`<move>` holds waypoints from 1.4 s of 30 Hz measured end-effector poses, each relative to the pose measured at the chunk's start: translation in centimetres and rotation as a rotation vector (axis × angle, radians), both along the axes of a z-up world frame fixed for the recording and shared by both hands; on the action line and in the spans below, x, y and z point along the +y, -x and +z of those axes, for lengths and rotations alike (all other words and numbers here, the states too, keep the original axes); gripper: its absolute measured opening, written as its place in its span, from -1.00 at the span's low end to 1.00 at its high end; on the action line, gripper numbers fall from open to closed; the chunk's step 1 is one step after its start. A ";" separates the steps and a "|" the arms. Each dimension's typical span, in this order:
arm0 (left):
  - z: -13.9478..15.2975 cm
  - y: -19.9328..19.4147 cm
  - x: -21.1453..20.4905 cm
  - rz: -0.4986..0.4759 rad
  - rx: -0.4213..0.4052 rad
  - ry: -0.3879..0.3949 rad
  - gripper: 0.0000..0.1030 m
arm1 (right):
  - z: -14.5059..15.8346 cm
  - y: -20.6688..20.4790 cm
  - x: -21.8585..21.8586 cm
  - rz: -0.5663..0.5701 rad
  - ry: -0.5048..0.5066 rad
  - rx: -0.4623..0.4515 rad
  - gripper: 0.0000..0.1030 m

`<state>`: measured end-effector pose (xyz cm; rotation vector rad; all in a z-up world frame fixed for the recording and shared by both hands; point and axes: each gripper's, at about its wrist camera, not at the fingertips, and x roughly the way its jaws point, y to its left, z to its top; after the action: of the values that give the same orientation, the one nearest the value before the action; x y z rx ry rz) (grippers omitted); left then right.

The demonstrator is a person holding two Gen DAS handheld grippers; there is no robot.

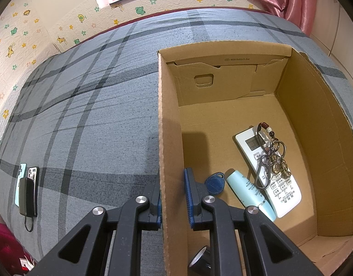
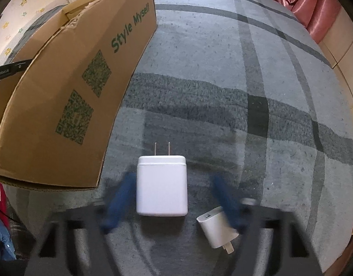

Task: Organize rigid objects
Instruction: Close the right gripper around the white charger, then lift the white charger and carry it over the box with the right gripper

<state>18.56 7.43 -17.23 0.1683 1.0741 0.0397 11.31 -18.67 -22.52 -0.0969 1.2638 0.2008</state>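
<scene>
An open cardboard box [image 1: 169,119] stands on the plaid bed. Inside lie a white remote [image 1: 282,191], a key ring with charms [image 1: 272,161], a pale blue tube [image 1: 247,193] and a blue key fob [image 1: 214,185]. My left gripper [image 1: 174,197] straddles the box's left wall, one pad on each side, apparently clamped on it. In the right wrist view my right gripper [image 2: 174,202] is open and blurred, its fingers either side of a large white charger [image 2: 162,185] lying with prongs pointing away. A smaller white charger [image 2: 216,230] lies by the right finger.
Two phones and a black power bank [image 1: 26,191] lie at the bed's left edge. A small black cylinder [image 1: 200,262] sits low inside the box. The box's printed outer side [image 2: 72,96] stands left of the chargers. A pink curtain [image 2: 314,4] hangs at the far right.
</scene>
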 end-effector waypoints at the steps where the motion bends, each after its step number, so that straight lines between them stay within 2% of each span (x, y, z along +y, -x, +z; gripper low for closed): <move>1: 0.0 0.0 0.0 0.000 0.000 -0.002 -0.68 | 0.0 0.0 0.2 0.000 -0.001 0.006 -0.11; 8: 0.0 0.0 -0.1 -0.001 -0.001 -0.002 -0.68 | 0.6 0.6 1.1 0.005 0.013 -0.019 -0.11; 24: 0.0 0.0 -0.1 -0.001 -0.002 -0.001 -0.68 | 3.1 -0.4 -0.4 -0.035 0.002 -0.040 -0.11; 42: -0.1 0.0 -0.2 0.000 0.000 0.001 -0.68 | 8.6 -1.7 -0.3 -0.052 0.013 -0.108 -0.11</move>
<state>18.55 7.28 -17.30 0.1668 1.0744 0.0390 13.01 -18.99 -13.95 -0.0846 1.1583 0.1408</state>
